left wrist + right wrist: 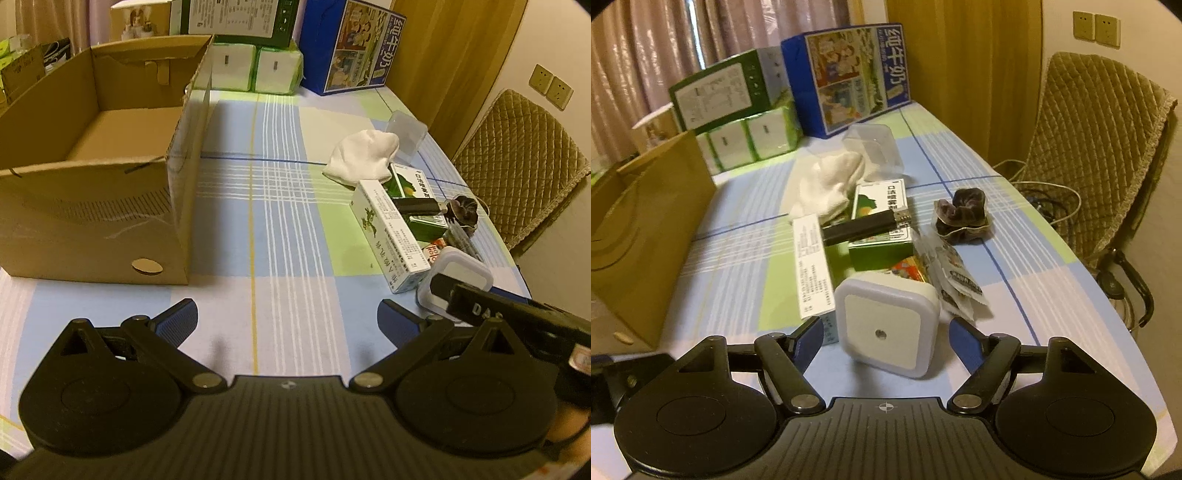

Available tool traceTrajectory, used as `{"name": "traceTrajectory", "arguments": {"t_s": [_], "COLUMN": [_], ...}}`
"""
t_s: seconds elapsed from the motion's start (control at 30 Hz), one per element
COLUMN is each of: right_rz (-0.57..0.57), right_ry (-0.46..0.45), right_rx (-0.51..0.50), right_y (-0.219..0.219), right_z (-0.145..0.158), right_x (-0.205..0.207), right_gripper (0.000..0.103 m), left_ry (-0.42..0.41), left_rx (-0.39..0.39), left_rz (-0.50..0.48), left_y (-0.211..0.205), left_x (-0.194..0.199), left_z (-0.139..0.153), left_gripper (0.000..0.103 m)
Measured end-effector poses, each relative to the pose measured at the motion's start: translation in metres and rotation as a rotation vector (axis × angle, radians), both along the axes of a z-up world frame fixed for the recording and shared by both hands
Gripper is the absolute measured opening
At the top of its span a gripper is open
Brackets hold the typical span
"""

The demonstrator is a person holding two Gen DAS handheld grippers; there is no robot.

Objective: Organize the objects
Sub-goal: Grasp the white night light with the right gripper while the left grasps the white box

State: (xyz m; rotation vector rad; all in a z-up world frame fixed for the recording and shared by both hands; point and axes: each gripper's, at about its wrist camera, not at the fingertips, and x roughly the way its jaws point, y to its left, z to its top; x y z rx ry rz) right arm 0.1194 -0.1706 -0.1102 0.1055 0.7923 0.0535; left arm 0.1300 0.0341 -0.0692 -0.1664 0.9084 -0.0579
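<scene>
An open, empty cardboard box (92, 177) stands on the left of the checked tablecloth (266, 192). My left gripper (288, 321) hangs open above bare cloth just in front of it, holding nothing. My right gripper (886, 332) is open, its blue fingers either side of a white square night light (886, 325), not closed on it. Behind the light lie a long white medicine box (812, 266), a green box (882, 214) with a black lighter (864, 225) across it, a white cloth (827, 184), a clear plastic tub (875, 147), a dark scrunchie (964, 216) and sachets (956, 277).
A blue milk carton (849, 77), a green carton (720, 88) and tissue packs (746, 140) line the far edge of the table. A quilted chair (1100, 147) and cables (1052, 199) are off the right edge. In the left wrist view the right gripper's body (517, 321) shows at the right.
</scene>
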Motion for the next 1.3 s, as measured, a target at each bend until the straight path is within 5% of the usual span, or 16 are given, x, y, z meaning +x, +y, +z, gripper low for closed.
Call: {"name": "traceTrajectory", "arguments": {"t_s": [0.4,0.67,0.8,1.03,1.1,1.17,1.3], "right_rz": [0.002,0.193,0.133,0.06,0.047,0.036,0.03], "right_ry": [0.009,0.0,0.006,0.017,0.02,0.017,0.016], "right_rx": [-0.028,0.018,0.009,0.018,0.022,0.026,0.014], "right_y": [0.003,0.023,0.01,-0.014,-0.018,-0.021,-0.025], "right_z": [-0.014,-0.013,-0.012,-0.008,-0.009,-0.009,-0.01], "right_x": [0.013,0.005,0.002,-0.003,-0.003,-0.002,-0.003], "right_gripper": [0.062,0.062,0.062,0.062,0.062,0.062,0.062], "left_ry": [0.028,0.004,-0.003,-0.033,-0.049,-0.063,-0.056], "left_rx": [-0.016,-0.022,-0.02,-0.039,-0.026,-0.037,-0.023], "left_rz": [0.001,-0.019,-0.039,-0.152,-0.186,-0.22,-0.259], "left_y": [0.01,0.014,0.01,-0.025,-0.037,-0.049,-0.069], "left_x": [0.003,-0.001,0.003,0.028,0.038,0.048,0.067], "left_z": [-0.014,-0.005,-0.004,-0.004,-0.007,-0.011,-0.023], "left_gripper": [0.102,0.102,0.101,0.085,0.075,0.052,0.043]}}
